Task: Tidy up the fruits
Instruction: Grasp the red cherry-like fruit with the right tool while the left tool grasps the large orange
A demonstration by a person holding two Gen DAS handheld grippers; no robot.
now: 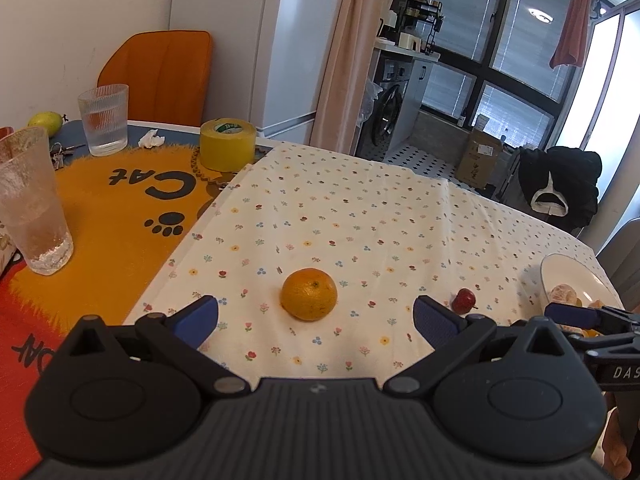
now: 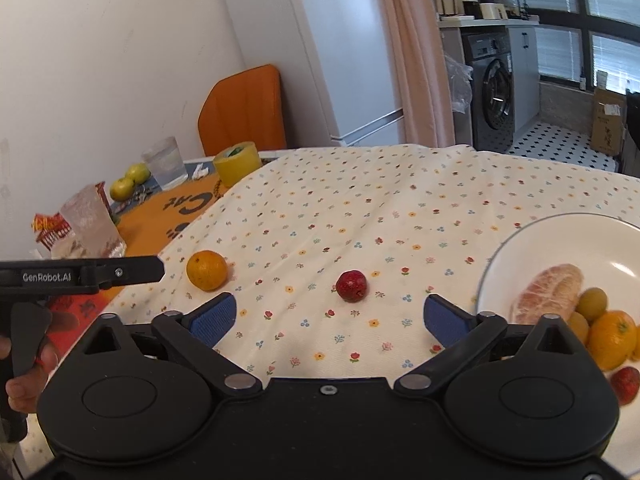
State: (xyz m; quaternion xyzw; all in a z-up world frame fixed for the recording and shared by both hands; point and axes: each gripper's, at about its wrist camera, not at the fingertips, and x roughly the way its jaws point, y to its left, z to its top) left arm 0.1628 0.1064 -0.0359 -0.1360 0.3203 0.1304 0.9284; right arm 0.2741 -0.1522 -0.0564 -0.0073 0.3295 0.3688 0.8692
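Nearest, both claws spread wide and empty. Left claw (image 1: 316, 316) low over the flowered cloth (image 1: 360, 208), blue pads (image 1: 200, 316) flanking the orange (image 1: 309, 294) just ahead, centred in the gap, not touching. Right claw (image 2: 328, 316) likewise open, aimed at the small red fruit (image 2: 351, 285) just beyond its tips — a strawberry by the look, though too small to tell for sure.

Orange: round, firm, dimpled skin, moderate weight by the look; likely to roll on the cloth if nudged from one side only. Best taken across its widest middle, pads level on opposite flanks, with a steady squeeze — the rind should bear it. Red fruit: light, soft, easily bruised; needs a gentle pinch low on the body, barely enough to lift, and no dragging across the cloth.

Right of the red fruit, at the counter's edge, the white plate (image 2: 520, 240), already carrying a peeled citrus half (image 2: 548, 292), a green fruit (image 2: 592, 304), a second orange (image 2: 612, 338) and another red fruit (image 2: 626, 384). Probable destination for both loose fruits; room left mainly on the plate's far, bare side.

Farther back, on the orange mat (image 1: 120, 216) left of the cloth: two ribbed glasses (image 1: 105, 120), a yellow tape roll (image 1: 227, 146), keys (image 1: 60, 156), a crumpled tissue (image 1: 151, 139). Beyond these, two green fruits (image 2: 130, 182) by the wall, well apart from the plate — a long carry past the fragile glasses if wanted too.
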